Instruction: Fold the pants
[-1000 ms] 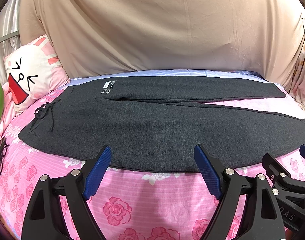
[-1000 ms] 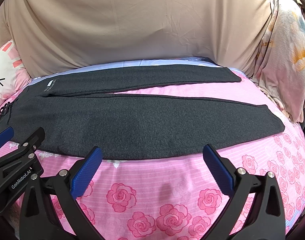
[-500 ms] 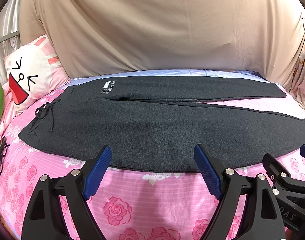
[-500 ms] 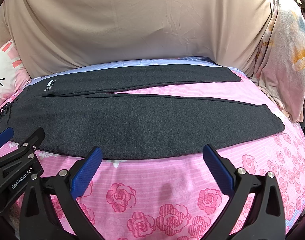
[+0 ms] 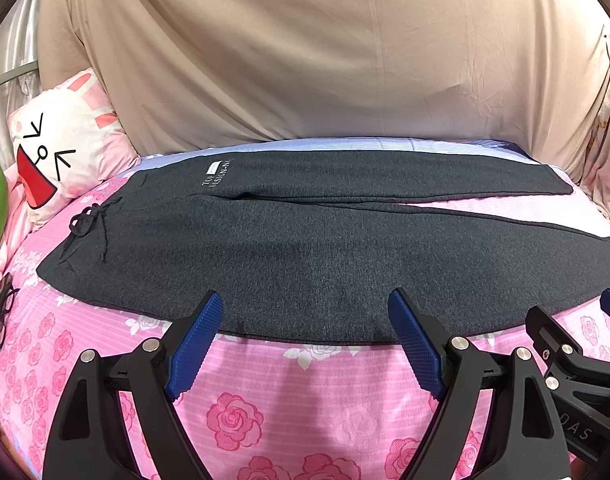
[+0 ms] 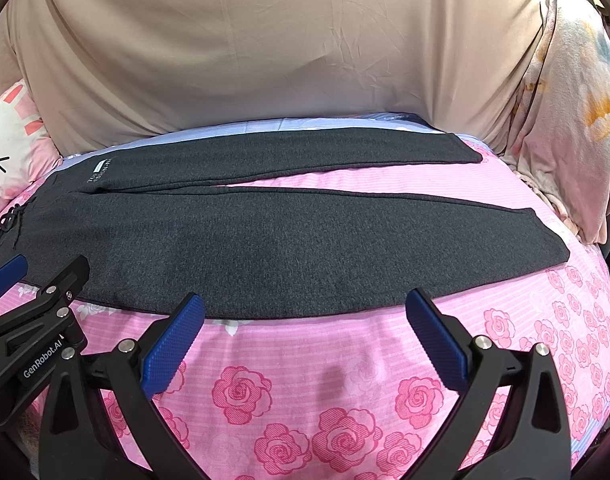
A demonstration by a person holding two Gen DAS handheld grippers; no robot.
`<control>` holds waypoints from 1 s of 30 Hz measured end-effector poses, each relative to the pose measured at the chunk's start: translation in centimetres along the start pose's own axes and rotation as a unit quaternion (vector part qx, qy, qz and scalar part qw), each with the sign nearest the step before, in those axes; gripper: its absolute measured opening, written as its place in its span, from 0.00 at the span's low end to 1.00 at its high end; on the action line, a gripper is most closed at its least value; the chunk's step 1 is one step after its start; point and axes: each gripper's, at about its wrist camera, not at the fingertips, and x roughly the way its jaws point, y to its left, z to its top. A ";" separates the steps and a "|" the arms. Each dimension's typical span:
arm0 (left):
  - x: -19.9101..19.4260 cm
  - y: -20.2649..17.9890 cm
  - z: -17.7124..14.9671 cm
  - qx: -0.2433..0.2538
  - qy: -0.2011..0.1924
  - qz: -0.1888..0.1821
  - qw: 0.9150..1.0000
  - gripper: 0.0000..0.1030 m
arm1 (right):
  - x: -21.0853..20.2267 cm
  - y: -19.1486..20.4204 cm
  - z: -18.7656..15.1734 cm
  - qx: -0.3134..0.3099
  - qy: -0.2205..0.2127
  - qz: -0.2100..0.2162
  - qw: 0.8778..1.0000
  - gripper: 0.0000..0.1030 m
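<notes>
bed, pink rose sheet, carries the pants flat, long axis running left to right, waist toward the left edge, legs splayed toward the right. left gripper and right gripper hover at the near hem, jaws wide apart, holding nothing; left is nearer the waist, right the cuffs.

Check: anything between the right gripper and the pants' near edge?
Only bare rose-print sheet separates the right gripper from the pants, per the right wrist view.
</notes>
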 end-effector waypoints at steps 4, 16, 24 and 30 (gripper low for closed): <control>0.0 0.0 0.0 0.000 0.000 0.000 1.000 0.80 | 0.0 0.0 0.0 0.000 0.000 0.000 1.000 0.96; 0.0 -0.1 0.0 0.000 0.000 0.001 1.000 0.80 | 0.1 0.1 0.1 0.000 0.001 0.000 1.000 0.96; 0.1 0.1 -0.2 0.000 0.005 0.001 1.000 0.81 | 0.3 0.1 -0.1 0.000 0.010 -0.005 1.000 0.96; 0.9 0.0 -0.3 0.002 0.040 -0.013 0.999 0.88 | 1.2 -1.0 -0.4 0.019 0.035 0.046 0.998 0.96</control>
